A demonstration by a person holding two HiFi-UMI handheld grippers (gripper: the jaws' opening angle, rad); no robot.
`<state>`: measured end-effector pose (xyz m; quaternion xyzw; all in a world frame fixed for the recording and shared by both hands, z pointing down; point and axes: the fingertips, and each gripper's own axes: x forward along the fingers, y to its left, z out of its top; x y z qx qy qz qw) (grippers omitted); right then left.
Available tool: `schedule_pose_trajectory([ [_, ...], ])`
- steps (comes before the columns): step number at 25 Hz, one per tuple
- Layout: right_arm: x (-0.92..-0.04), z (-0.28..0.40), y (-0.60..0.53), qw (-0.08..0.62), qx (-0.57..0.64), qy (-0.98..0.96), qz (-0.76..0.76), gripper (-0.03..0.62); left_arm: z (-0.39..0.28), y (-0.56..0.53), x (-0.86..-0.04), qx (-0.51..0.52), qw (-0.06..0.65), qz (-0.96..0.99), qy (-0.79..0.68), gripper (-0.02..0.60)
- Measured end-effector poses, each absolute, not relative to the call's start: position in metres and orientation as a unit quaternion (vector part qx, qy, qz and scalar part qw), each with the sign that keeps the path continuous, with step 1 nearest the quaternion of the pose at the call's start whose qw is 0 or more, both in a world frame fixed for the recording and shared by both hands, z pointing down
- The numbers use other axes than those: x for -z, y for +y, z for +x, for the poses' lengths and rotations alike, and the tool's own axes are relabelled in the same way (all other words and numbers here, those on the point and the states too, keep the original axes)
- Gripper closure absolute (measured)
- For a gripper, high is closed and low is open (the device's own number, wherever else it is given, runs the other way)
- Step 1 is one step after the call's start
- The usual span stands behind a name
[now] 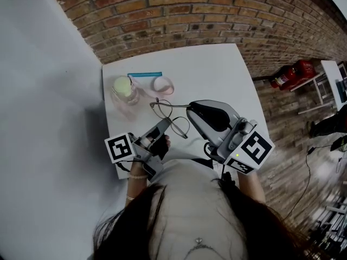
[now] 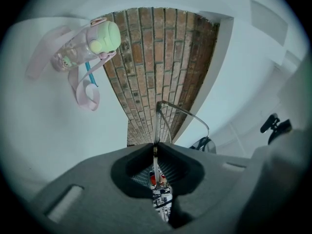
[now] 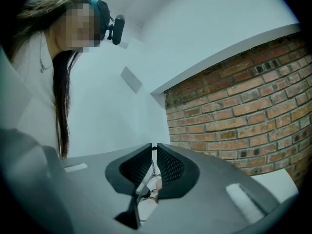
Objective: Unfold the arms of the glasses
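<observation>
Above white table, wire-framed glasses were held in air between both grippers, clear of tabletop. Left gripper was clenched on thin rim of frame. In left gripper view, temple arm curved off to right from hinge. Right gripper was pinched tight on thin wire of glasses; exact part unclear. On table beyond were pink water bottle with pale green lid, its pink strap just beside, and blue strip near far edge. Brick floor surrounded table.
</observation>
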<state>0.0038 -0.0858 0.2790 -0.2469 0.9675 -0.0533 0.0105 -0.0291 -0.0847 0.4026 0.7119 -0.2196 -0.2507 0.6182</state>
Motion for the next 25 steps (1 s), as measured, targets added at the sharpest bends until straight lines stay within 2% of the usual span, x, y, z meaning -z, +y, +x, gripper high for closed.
schedule_pose_trajectory([
  [25,-0.271,0.013,-0.097,0.027,0.054,0.960,-0.272,0.554,-0.009,-0.072,-0.413,0.190,0.627,0.728,-0.203,0.558],
])
